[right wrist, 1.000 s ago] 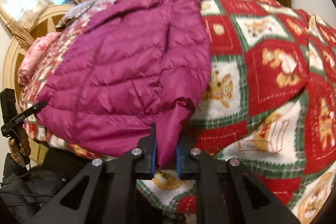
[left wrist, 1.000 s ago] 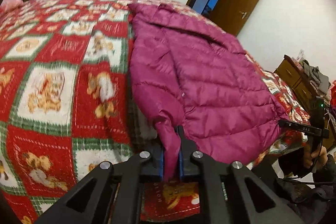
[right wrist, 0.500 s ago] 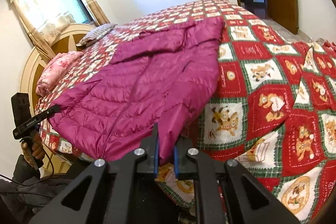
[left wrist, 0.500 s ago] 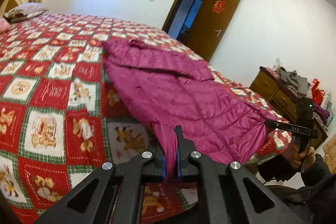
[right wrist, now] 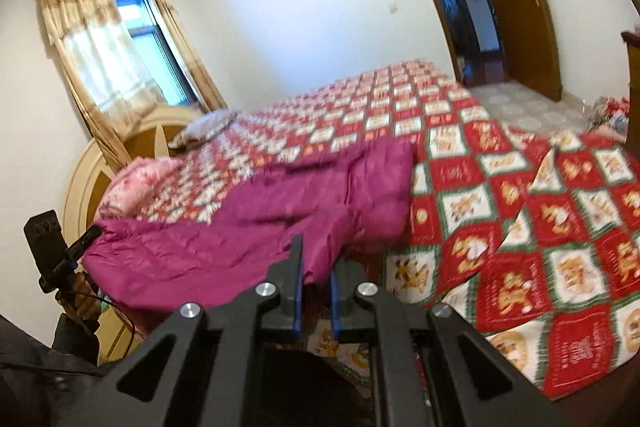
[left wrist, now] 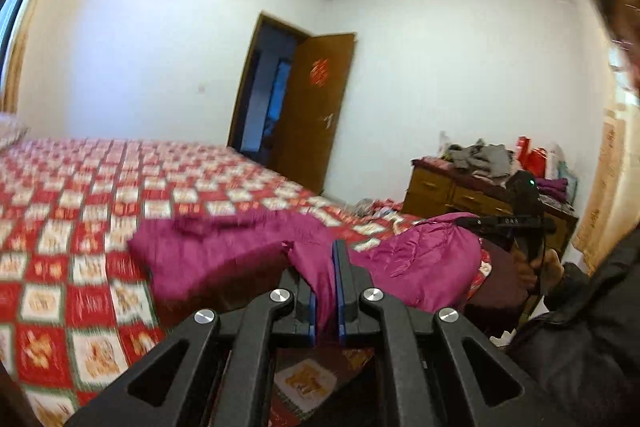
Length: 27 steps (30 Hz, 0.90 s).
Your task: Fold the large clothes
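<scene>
A magenta quilted down jacket (left wrist: 224, 251) lies on the bed with its near hem lifted off the bedspread; it also shows in the right wrist view (right wrist: 256, 223). My left gripper (left wrist: 325, 287) is shut on one hem corner of the jacket. My right gripper (right wrist: 316, 287) is shut on the other hem corner, and it shows at the right of the left wrist view (left wrist: 504, 223). My left gripper shows at the left edge of the right wrist view (right wrist: 86, 239). The hem hangs slack between the two grippers.
The bed carries a red, green and white bear-pattern bedspread (right wrist: 540, 227). Pillows (right wrist: 204, 127) and a rounded headboard (right wrist: 92, 167) are at the far end. A wooden dresser (left wrist: 460, 191) piled with clothes stands by an open door (left wrist: 316, 115).
Both grippers have risen with the jacket's hem and tilted up toward the walls. The jacket's lower part has come off the bed and bunched toward the collar.
</scene>
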Motion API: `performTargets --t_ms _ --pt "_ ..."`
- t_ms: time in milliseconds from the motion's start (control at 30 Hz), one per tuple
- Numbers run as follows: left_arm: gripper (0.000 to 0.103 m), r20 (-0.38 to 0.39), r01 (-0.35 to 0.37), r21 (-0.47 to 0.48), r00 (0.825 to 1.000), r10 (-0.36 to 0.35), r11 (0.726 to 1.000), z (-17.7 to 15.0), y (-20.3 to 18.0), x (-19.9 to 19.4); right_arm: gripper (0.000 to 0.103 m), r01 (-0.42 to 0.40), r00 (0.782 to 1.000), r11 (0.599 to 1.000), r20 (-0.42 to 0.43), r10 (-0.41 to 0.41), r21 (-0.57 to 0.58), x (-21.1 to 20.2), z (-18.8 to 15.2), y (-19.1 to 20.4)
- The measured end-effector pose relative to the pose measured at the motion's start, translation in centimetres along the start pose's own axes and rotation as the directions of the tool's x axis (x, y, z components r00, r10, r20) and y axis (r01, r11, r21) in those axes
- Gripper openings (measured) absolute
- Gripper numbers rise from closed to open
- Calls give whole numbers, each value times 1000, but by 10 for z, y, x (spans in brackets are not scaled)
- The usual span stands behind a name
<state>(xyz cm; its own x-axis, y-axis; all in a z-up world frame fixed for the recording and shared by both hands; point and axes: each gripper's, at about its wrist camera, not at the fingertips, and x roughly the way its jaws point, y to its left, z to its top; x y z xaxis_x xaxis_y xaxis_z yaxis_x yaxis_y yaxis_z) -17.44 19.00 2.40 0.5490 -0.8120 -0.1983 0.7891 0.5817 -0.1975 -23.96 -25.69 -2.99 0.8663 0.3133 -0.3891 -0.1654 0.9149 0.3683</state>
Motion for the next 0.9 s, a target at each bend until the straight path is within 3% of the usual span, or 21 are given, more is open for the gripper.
performTargets --t_ms 100,200,333,433,767,900 --pt "7 18 -25 -9 1000 25 1000 12 7 0 12 -7 999 1000 38 8 -7 -2 15 6" --pt "7 -15 -92 -113 996 91 989 18 37 18 12 -8 999 1000 35 8 -9 19 32 4" --pt "7 -96 -190 -262 981 171 946 19 84 49 12 0 1000 1000 29 0 -3 57 55 1" --pt "7 -126 -234 -321 971 204 918 20 104 64 12 7 999 999 38 -9 34 83 75 -6" --pt "7 -269 -399 -386 911 312 832 31 163 130 12 148 988 984 28 -151 98 168 110 -27" --pt "7 -348 -500 -397 858 378 770 27 199 171 12 215 976 973 19 -217 79 211 122 -32"
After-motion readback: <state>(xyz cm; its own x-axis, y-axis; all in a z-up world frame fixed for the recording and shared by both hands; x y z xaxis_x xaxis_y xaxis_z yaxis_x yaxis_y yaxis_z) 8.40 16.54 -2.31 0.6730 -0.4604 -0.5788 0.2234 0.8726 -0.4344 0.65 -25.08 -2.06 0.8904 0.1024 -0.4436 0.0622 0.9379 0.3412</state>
